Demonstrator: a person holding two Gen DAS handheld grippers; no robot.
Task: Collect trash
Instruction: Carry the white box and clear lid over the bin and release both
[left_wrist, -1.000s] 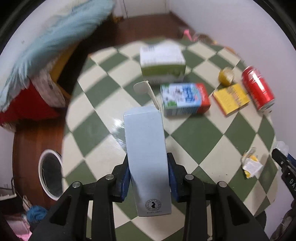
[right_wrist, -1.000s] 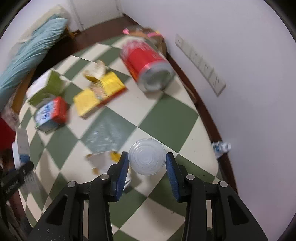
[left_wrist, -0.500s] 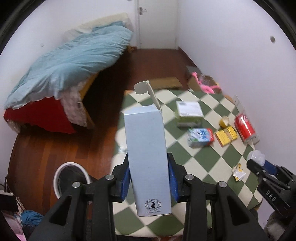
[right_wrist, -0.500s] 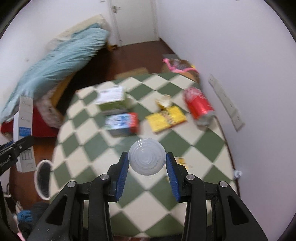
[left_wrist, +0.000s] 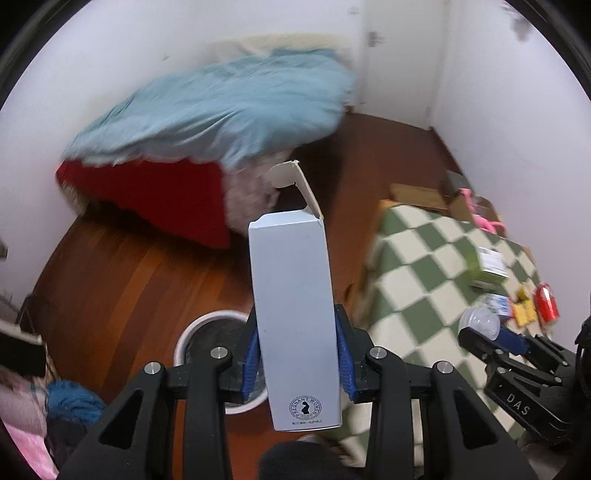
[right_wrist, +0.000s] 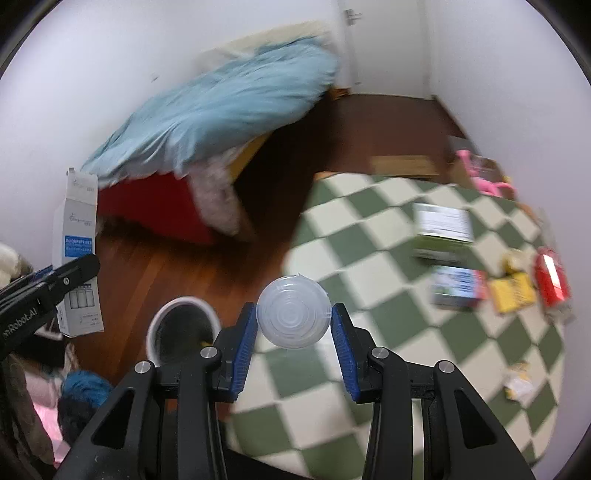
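My left gripper (left_wrist: 297, 360) is shut on a tall pale blue carton (left_wrist: 293, 314) with an open top flap, held above the white-rimmed trash bin (left_wrist: 207, 332) on the wood floor. My right gripper (right_wrist: 293, 343) is shut on a clear plastic cup (right_wrist: 293, 317), held right of the bin (right_wrist: 181, 328), over the edge of the checkered table (right_wrist: 369, 277). The carton also shows in the right wrist view (right_wrist: 79, 254). On the table lie a green box (right_wrist: 441, 230), a blue and red carton (right_wrist: 456, 288), a yellow packet (right_wrist: 511, 291), a red can (right_wrist: 552, 282) and a crumpled wrapper (right_wrist: 519, 384).
A bed with a light blue duvet (left_wrist: 221, 107) and red cover (left_wrist: 159, 192) stands across the wood floor (left_wrist: 129, 277). Clothes are piled at the lower left (left_wrist: 70, 406). Cardboard and pink items (left_wrist: 480, 218) lie beyond the table by the white wall.
Both grippers have lifted from the table and swung left toward the bin, keeping the carton and the cup. The bin is now directly below the left gripper.
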